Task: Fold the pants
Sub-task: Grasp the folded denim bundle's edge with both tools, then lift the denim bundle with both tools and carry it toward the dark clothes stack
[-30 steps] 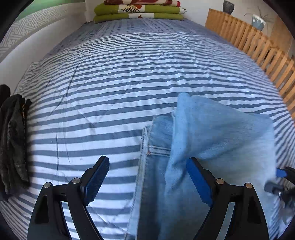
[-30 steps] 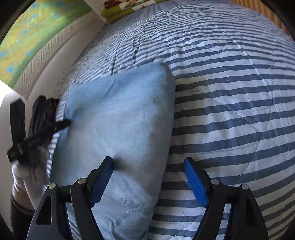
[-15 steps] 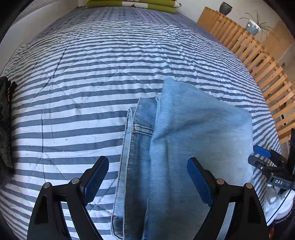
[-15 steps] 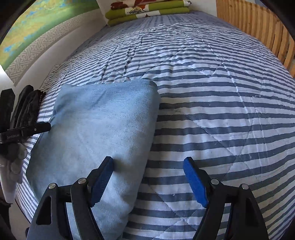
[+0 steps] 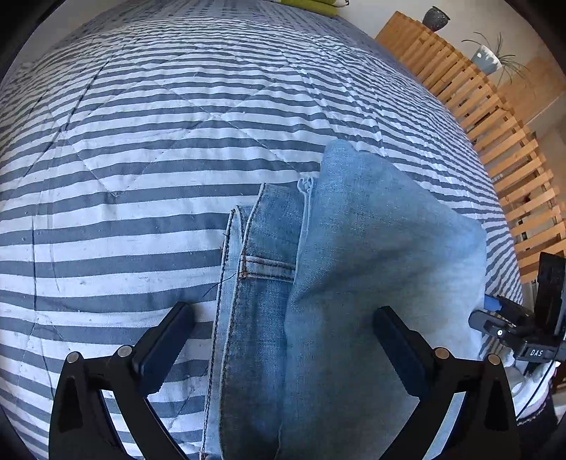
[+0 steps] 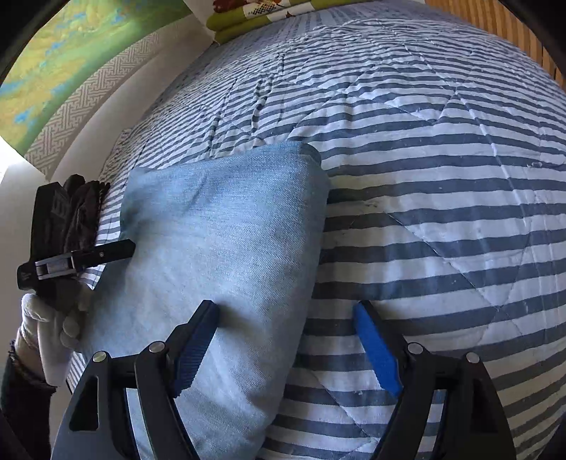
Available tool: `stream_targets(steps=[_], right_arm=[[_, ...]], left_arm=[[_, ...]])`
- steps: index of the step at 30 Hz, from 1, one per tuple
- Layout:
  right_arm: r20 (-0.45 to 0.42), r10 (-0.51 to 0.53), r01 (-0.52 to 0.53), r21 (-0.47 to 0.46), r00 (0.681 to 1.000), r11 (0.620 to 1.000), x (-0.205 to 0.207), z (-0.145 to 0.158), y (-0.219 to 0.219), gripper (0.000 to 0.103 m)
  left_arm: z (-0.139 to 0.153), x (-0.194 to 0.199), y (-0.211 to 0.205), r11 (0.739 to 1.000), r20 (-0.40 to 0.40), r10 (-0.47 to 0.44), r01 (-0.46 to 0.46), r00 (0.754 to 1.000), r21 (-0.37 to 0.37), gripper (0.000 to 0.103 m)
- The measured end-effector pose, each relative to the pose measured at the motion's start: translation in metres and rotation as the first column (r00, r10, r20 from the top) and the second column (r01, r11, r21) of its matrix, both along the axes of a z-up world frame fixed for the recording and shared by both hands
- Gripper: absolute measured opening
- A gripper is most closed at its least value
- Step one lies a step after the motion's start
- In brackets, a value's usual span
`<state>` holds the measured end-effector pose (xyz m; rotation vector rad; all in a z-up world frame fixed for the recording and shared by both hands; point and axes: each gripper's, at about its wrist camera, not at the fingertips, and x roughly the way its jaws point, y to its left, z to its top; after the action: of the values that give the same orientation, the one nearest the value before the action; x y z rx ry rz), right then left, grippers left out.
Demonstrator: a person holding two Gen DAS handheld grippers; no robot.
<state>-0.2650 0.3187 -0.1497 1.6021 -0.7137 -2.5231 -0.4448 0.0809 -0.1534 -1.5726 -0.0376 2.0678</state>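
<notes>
Light blue jeans (image 5: 371,254) lie folded into a thick stack on the striped bedspread (image 5: 141,177), with the waistband and a pocket seam showing at their left edge. My left gripper (image 5: 283,339) hovers over the near part of the stack. Its jaws are opening, and the denim lies between them untouched. In the right wrist view the same jeans (image 6: 226,247) lie left of centre. My right gripper (image 6: 286,343) stands open astride their right edge, one finger over denim, the other over the bedspread (image 6: 442,212). Each gripper shows in the other's view: the right gripper (image 5: 509,325) and the left gripper (image 6: 78,262).
A white-gloved hand (image 6: 46,336) holds the left gripper at the bed's near left edge. A dark garment (image 6: 81,205) lies beside it. Folded green blankets (image 6: 254,21) rest at the head of the bed. A wooden slatted frame (image 5: 495,116) runs along the right side.
The left gripper has tipped further down over the jeans and its jaws have spread wider. The right gripper has drifted slightly, still open over the jeans' right edge.
</notes>
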Motion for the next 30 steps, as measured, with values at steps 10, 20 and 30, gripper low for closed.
stream_targets(steps=[10,20,30], right_arm=[[-0.007,0.079,-0.079,0.0,0.997,0.997,-0.013,0.004,-0.037,0.029],[-0.141,0.091,-0.065,0.174,0.986,0.982,0.02,0.075,-0.078,0.015],[-0.301,0.237,-0.174,0.222,0.924,0.959,0.037,0.175,-0.165,0.015]], left_arm=[[0.017,0.015,0.006,0.997,-0.03,0.006,-0.004,1.0,0.077,0.042],[0.073,0.067,-0.021,0.981,-0.157,0.114,-0.086,0.981,0.174,0.024],[0.185,0.141,-0.137,0.941,-0.33,0.278,-0.187,0.902,0.281,0.023]])
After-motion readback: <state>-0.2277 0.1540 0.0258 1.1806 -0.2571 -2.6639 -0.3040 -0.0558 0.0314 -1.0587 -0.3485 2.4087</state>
